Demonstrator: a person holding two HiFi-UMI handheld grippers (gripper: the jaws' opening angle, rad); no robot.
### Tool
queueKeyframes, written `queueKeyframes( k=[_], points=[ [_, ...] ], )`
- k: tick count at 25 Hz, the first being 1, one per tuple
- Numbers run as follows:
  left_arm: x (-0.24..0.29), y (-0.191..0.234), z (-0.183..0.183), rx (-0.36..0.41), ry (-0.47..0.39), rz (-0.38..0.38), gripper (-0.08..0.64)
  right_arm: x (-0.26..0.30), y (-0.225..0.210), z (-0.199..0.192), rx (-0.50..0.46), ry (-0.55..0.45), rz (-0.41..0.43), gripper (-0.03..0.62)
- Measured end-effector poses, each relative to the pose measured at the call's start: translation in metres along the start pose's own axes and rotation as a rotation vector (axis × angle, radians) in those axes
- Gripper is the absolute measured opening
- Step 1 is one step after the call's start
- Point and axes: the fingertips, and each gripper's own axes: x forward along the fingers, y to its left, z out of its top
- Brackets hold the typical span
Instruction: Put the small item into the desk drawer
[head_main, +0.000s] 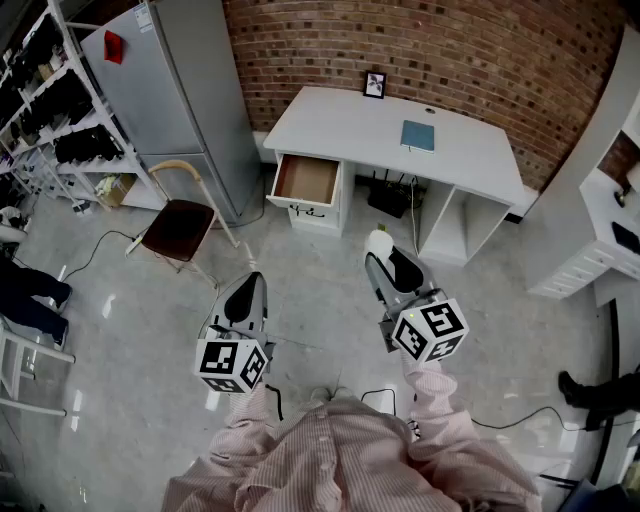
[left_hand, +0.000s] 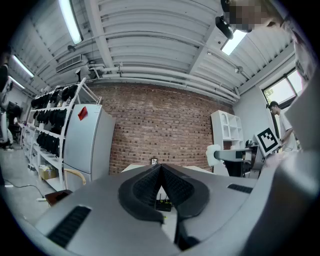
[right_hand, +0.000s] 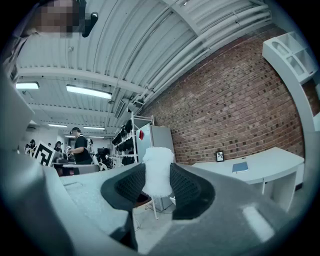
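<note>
**Desk:** What's in your right gripper?

**Me:** A small white fluffy tuft. My jaws are closed on it, one dark ribbed pad pressing each side. It stands upright between them. It's taller than it is wide, and its fuzzy top pokes up past the jaw tips. The surface looks soft and fibrous, like cotton or plush, plain white all over.

**Desk:** And the left gripper?

**Me:** Its jaws are together, the tips meeting in a point, with nothing between them. I'm carrying both grippers side by side in front of me over the shiny grey floor.

**Desk:** Where's the tuft relative to the desk?

**Me:** Up in the air in my grip, well short of the white desk, which stands against the brick wall. The desk drawer on its left side is pulled out, and I can see its bare wooden bottom. On the desktop I can see a blue book and a small picture frame by the wall. A brown-seated chair sits left of the drawer, in front of a grey refrigerator.
</note>
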Motion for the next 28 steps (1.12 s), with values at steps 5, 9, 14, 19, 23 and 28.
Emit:
queueKeyframes(
  k=[5, 9, 14, 19, 23, 28],
  points=[
    [-0.003, 0.004, 0.000, -0.013, 0.003, 0.020, 0.000, -0.003, -0.005, 0.000, 0.007, 0.002, -0.007, 0.153],
    [-0.007, 0.001, -0.005, -0.022, 0.014, 0.035, 0.000, -0.007, -0.008, -0.002, 0.012, 0.005, -0.001, 0.153],
    [-0.017, -0.006, -0.016, -0.035, 0.028, 0.047, 0.000, -0.012, -0.008, -0.007, 0.024, -0.004, 0.006, 0.153],
    [-0.025, -0.003, -0.024, -0.051, 0.035, 0.075, 0.000, -0.011, -0.009, -0.011, 0.044, -0.011, 0.021, 0.153],
    [-0.023, 0.002, -0.026, -0.055, 0.035, 0.090, 0.000, -0.004, -0.010, -0.014, 0.043, -0.004, 0.036, 0.153],
    [-0.007, 0.012, -0.029, -0.062, 0.040, 0.094, 0.000, 0.015, -0.018, -0.016, 0.045, 0.004, 0.041, 0.153]
  ],
)
